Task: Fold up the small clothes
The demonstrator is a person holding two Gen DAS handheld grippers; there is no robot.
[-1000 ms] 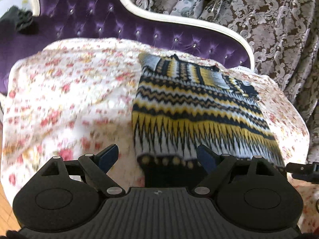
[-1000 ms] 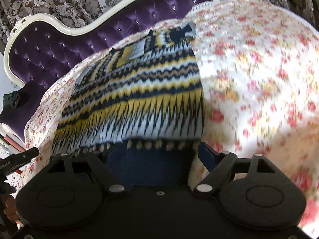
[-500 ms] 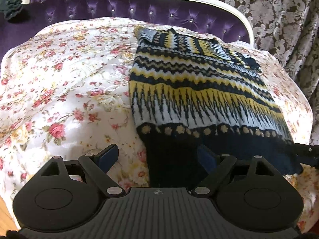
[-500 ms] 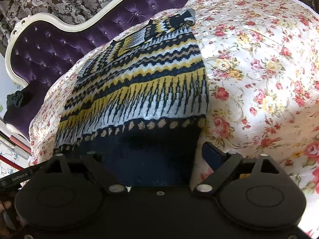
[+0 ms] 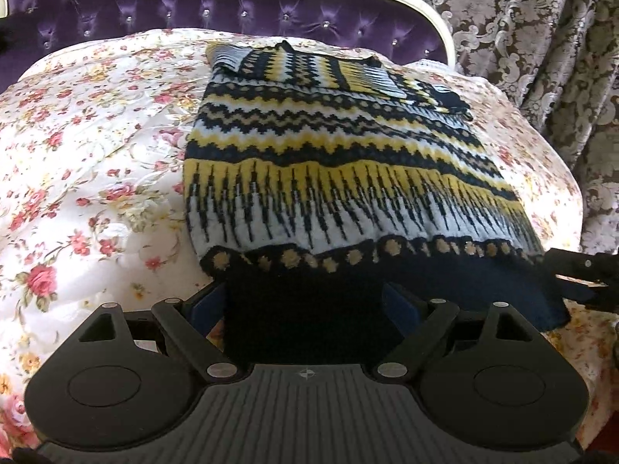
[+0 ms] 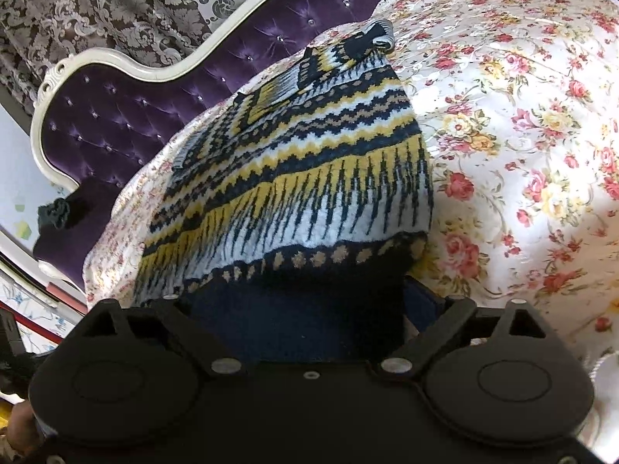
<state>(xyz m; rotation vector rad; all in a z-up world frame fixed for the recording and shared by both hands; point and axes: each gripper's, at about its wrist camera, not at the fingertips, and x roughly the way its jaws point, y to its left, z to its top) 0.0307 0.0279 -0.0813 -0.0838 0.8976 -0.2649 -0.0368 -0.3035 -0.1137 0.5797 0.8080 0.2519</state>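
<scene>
A knitted sweater point(image 5: 332, 162) in navy, yellow and white bands lies folded on a floral cloth point(image 5: 96, 135), its navy hem toward me. My left gripper point(image 5: 303, 301) is open and low over the hem's left part, with the navy knit lying between its blue fingers point(image 5: 207, 303). In the right wrist view, the sweater point(image 6: 301, 178) has its right hem corner between the jaws of my right gripper point(image 6: 301, 301). Those jaws are opening and the pads stand off the knit. Its left finger is hidden under the hem. The right gripper also shows in the left view, at the hem's far end point(image 5: 580, 274).
The floral cloth point(image 6: 522, 116) covers a seat with a purple tufted back point(image 5: 193, 4) framed in white. A patterned curtain point(image 5: 541, 38) hangs behind. A dark bundle point(image 6: 54, 212) sits on the purple seat to the left.
My left gripper has sunk toward the sweater, and the hem now lies between its fingers. The right gripper's jaws have spread wider around the hem corner.
</scene>
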